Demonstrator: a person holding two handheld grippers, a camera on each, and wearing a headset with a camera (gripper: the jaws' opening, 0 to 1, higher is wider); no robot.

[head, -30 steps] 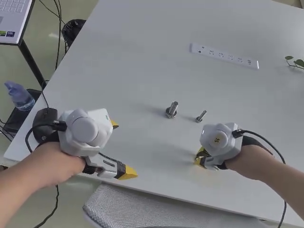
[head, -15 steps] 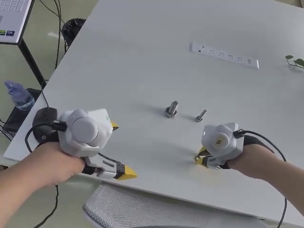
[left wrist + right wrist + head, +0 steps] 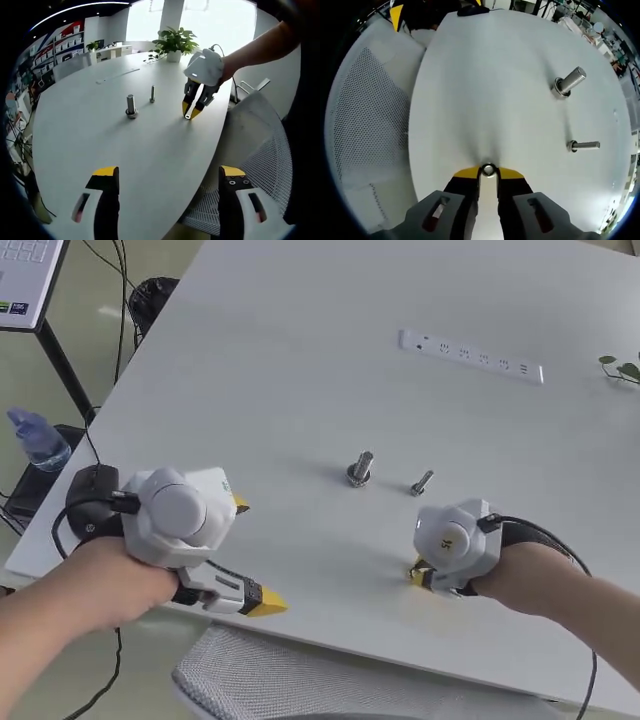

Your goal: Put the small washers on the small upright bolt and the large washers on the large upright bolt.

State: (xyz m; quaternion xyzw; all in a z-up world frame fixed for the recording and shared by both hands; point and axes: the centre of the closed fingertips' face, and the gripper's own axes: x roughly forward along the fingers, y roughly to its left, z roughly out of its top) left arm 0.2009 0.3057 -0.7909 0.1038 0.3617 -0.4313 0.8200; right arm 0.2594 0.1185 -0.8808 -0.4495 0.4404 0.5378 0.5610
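Two bolts stand upright mid-table: the large bolt [image 3: 360, 470] [image 3: 131, 106] [image 3: 570, 81] with a ring at its foot, and the small bolt [image 3: 422, 483] [image 3: 152, 94] [image 3: 583, 145] to its right. My right gripper [image 3: 424, 576] [image 3: 489, 172] is near the table's front edge, below the small bolt, tips down at the tabletop and shut on a silver washer [image 3: 489, 170]. It also hangs in the left gripper view as the right gripper [image 3: 191, 108]. My left gripper [image 3: 253, 555] [image 3: 169, 172] is open at the front left corner with nothing between its jaws.
A white power strip [image 3: 470, 357] lies at the back right, with plant leaves [image 3: 622, 368] at the right edge. A mesh chair [image 3: 300, 680] [image 3: 365, 125] sits under the front edge. A water bottle [image 3: 38, 440] and laptop [image 3: 25, 280] are off to the left.
My right gripper has edged slightly left along the front edge. The left gripper and both bolts are where they were.
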